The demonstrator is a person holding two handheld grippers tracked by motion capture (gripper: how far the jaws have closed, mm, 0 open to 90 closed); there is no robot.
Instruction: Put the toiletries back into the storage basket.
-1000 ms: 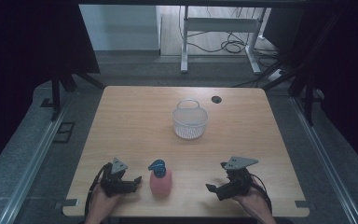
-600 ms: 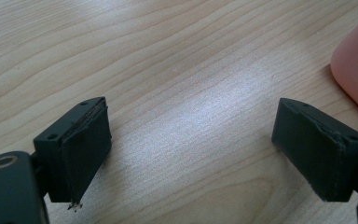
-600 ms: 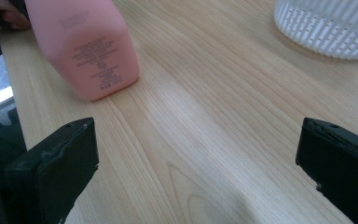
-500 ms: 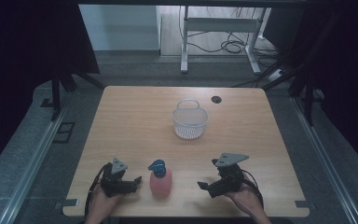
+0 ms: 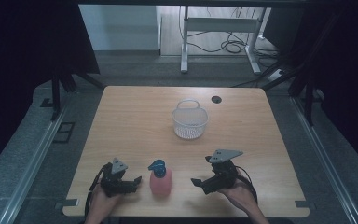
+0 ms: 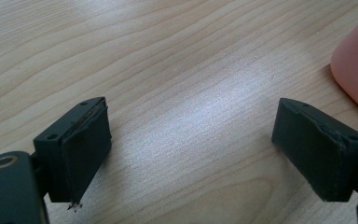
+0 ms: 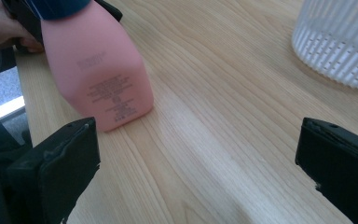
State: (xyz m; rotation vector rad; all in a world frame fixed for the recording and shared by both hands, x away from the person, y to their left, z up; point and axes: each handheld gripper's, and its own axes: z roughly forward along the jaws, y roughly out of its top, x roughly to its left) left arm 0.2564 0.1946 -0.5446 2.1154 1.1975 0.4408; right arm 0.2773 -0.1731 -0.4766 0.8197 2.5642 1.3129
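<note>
A pink bottle (image 5: 161, 181) with a blue cap stands upright near the table's front edge, between my two grippers. My left gripper (image 5: 134, 181) rests on the table just left of it, jaws wide apart on bare wood (image 6: 191, 135); the pink bottle (image 6: 356, 70) edges in at the right of the left gripper view. My right gripper (image 5: 196, 182) sits to the bottle's right, turned toward it and open. In the right gripper view (image 7: 196, 172) the pink bottle (image 7: 100, 79) looms ahead at the left, clear of the jaws.
A white mesh basket (image 5: 189, 120) with a handle stands mid-table, beyond the bottle; its wall (image 7: 340, 42) appears at the upper right of the right gripper view. A dark cable hole (image 5: 216, 99) lies at the table's far edge. The person's hands (image 5: 242, 198) hold both grippers.
My right gripper has moved left across the table toward the pink bottle. The left gripper and the bottle have stayed put.
</note>
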